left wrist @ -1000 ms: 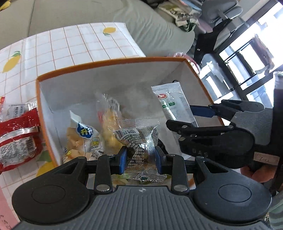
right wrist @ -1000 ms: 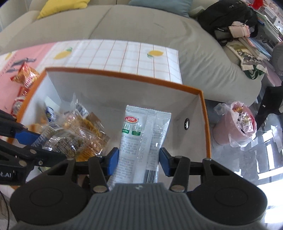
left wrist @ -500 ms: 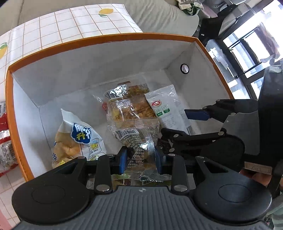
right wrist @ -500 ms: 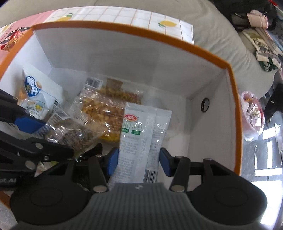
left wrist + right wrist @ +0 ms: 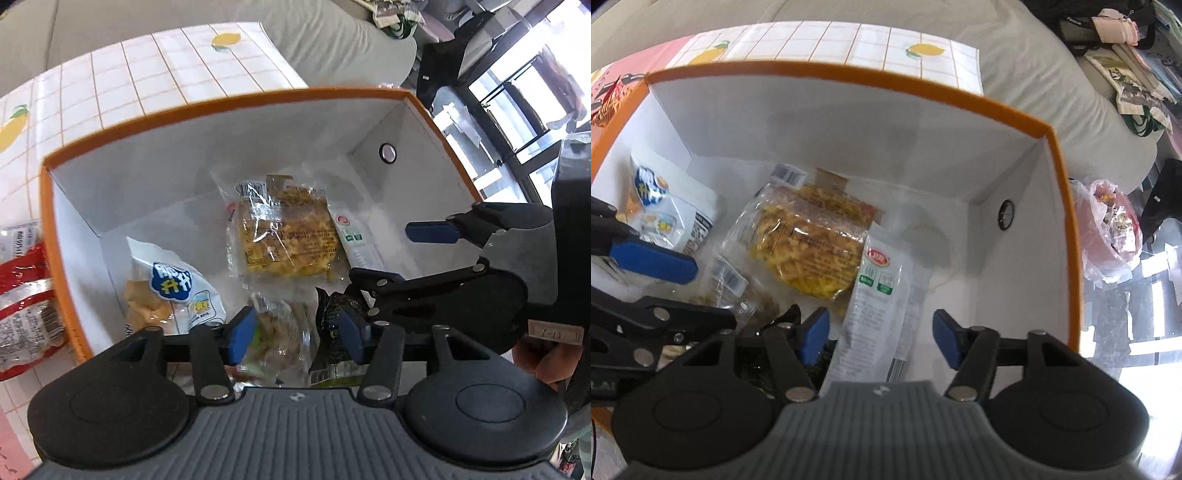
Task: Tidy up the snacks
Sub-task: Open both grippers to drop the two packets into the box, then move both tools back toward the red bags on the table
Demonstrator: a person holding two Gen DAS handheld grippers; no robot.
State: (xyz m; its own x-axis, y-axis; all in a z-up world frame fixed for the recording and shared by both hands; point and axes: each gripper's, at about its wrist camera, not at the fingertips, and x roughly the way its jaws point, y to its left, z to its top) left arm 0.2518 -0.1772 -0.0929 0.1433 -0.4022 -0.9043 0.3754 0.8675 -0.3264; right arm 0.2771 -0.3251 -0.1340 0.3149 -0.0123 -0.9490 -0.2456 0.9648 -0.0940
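Hovering inside the orange-rimmed white cardboard box (image 5: 1060, 206), both grippers' fingers are spread: left gripper (image 5: 295, 332) over a clear snack packet (image 5: 280, 332), right gripper (image 5: 879, 336) over a white-and-green sachet (image 5: 882, 295).

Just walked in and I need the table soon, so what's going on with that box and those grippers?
A person is sorting snacks into the orange-rimmed box with two handheld grippers. Both are down inside it. The left gripper is open over a clear snack packet, and the right gripper is open around a white sachet; neither looks gripped. A clear packet of yellow snacks and a blue-and-white bag already lie in the box. A red packet lies outside on the tablecloth.
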